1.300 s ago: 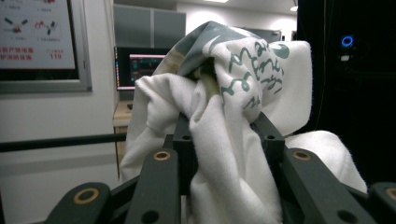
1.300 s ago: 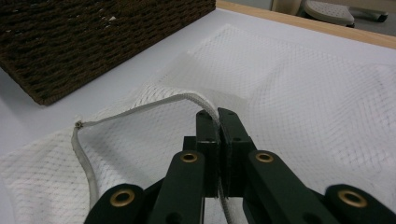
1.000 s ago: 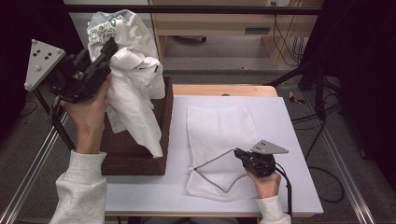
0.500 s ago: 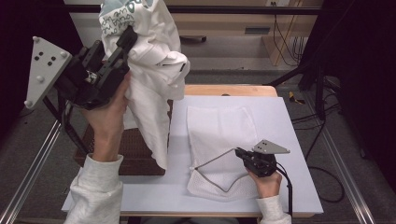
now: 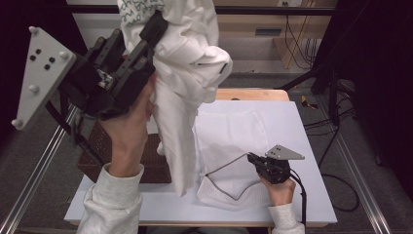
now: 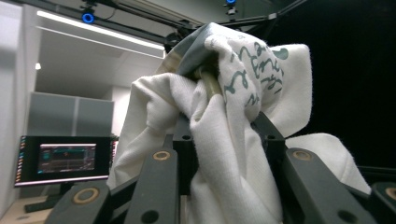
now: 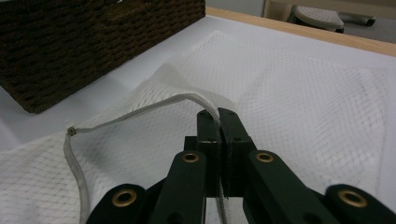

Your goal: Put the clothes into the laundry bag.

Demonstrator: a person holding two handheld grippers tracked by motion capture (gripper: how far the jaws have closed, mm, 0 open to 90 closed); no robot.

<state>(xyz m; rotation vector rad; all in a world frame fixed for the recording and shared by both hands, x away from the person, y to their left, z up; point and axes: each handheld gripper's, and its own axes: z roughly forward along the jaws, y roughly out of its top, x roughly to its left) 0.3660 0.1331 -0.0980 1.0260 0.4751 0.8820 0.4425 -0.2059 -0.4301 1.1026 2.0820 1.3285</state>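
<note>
The white garment (image 5: 187, 92) has been lifted out of the wicker basket (image 5: 146, 156) by the left hand-held gripper (image 5: 146, 53), clamped on it. The mesh bag (image 5: 234, 141) rim is held pinched open by the shut right hand-held gripper (image 5: 251, 158); loading is judged next.

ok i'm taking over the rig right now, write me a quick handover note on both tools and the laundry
Left tool: shut on the white garment, held high above the wicker basket; its lower end hangs down to the table beside the mesh bag.
Right tool: shut on the mesh bag's rim cord, lifting the mouth open a little; the rest of the bag lies flat.
Done: garment out of the basket, bag mouth pinched.
Left: probably feed the garment into the bag mouth, then release both.
</note>
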